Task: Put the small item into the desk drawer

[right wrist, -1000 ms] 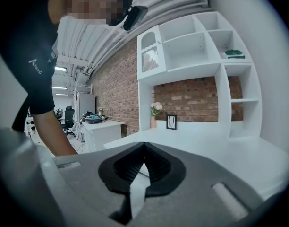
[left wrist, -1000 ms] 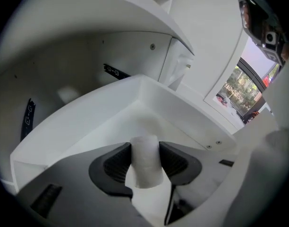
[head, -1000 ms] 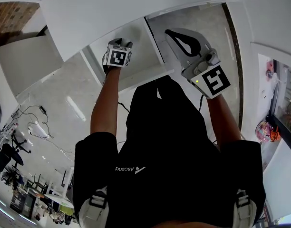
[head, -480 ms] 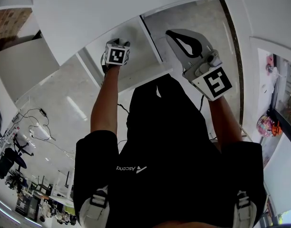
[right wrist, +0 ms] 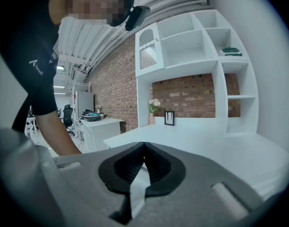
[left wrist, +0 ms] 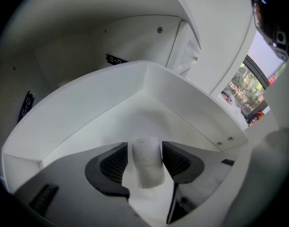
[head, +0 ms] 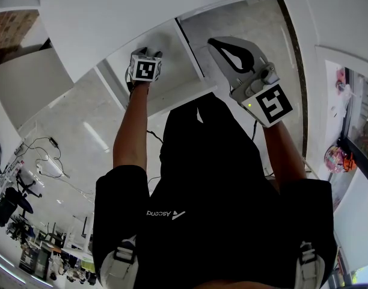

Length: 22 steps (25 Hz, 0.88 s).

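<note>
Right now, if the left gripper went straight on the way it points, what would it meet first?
The white roll standing between the left gripper's jaws, which have just been opening; behind it, probably the drawer floor.

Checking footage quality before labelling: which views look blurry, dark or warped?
Left gripper view: the small white item looks soft, the drawer edges bend, and the corners go black. Right gripper view: the shelves are sharp but bowed. Head view: evenly lit, with the desk edges curved.
</note>
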Each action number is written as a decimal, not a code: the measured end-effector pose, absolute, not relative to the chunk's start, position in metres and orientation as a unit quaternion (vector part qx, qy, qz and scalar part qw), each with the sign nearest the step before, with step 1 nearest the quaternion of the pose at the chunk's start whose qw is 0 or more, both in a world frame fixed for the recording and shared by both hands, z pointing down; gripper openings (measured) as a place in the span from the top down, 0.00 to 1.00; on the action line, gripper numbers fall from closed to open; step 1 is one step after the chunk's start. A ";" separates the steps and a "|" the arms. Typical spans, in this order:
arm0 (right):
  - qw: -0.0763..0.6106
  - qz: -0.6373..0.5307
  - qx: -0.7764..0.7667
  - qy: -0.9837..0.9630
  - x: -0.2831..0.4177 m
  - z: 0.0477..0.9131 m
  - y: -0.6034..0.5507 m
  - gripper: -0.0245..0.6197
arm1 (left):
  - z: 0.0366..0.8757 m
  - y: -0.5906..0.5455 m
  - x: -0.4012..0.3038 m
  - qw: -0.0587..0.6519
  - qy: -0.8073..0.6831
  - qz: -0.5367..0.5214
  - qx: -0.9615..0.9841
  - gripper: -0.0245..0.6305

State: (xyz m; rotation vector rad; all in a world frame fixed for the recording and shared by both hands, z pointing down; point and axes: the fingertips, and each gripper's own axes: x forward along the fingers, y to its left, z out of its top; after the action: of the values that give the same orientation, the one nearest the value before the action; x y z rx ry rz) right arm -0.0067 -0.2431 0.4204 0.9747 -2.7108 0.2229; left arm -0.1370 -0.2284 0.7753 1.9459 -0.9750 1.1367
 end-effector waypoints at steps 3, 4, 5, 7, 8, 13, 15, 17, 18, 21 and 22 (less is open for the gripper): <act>0.124 0.075 0.333 -0.932 -0.008 0.420 -0.243 0.96 | 0.773 -0.232 -0.138 0.331 -0.377 0.429 0.751 0.60; 0.124 0.075 0.332 -0.932 -0.007 0.420 -0.242 0.96 | 0.771 -0.231 -0.138 0.332 -0.379 0.429 0.750 0.60; 0.124 0.074 0.331 -0.932 -0.007 0.420 -0.241 0.96 | 0.768 -0.231 -0.137 0.332 -0.380 0.428 0.750 0.60; 0.123 0.074 0.329 -0.933 -0.008 0.419 -0.239 0.96 | 0.761 -0.230 -0.137 0.331 -0.382 0.424 0.752 0.60; 0.121 0.074 0.327 -0.934 -0.009 0.418 -0.238 0.96 | 0.757 -0.231 -0.137 0.329 -0.383 0.420 0.754 0.60; 0.113 0.069 0.320 -0.938 -0.013 0.410 -0.233 0.96 | 0.723 -0.233 -0.130 0.316 -0.393 0.392 0.770 0.60; 0.108 0.066 0.317 -0.940 -0.014 0.404 -0.230 0.96 | 0.705 -0.232 -0.127 0.306 -0.398 0.376 0.779 0.60; 0.104 0.062 0.314 -0.942 -0.016 0.399 -0.229 0.96 | 0.685 -0.232 -0.124 0.296 -0.402 0.357 0.790 0.60; 0.102 0.061 0.313 -0.942 -0.016 0.396 -0.229 0.96 | 0.674 -0.233 -0.121 0.291 -0.403 0.344 0.797 0.60; 0.092 0.056 0.310 -0.944 -0.016 0.388 -0.226 0.96 | 0.638 -0.230 -0.109 0.274 -0.401 0.298 0.822 0.60; 0.089 0.055 0.309 -0.945 -0.015 0.385 -0.224 0.96 | 0.626 -0.228 -0.104 0.268 -0.399 0.280 0.831 0.60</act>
State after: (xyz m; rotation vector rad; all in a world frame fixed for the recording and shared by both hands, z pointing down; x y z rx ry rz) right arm -0.0153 -0.2242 0.3855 0.9195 -2.8114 0.1641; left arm -0.1036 -0.2279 0.6256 2.2412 -1.0762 0.7562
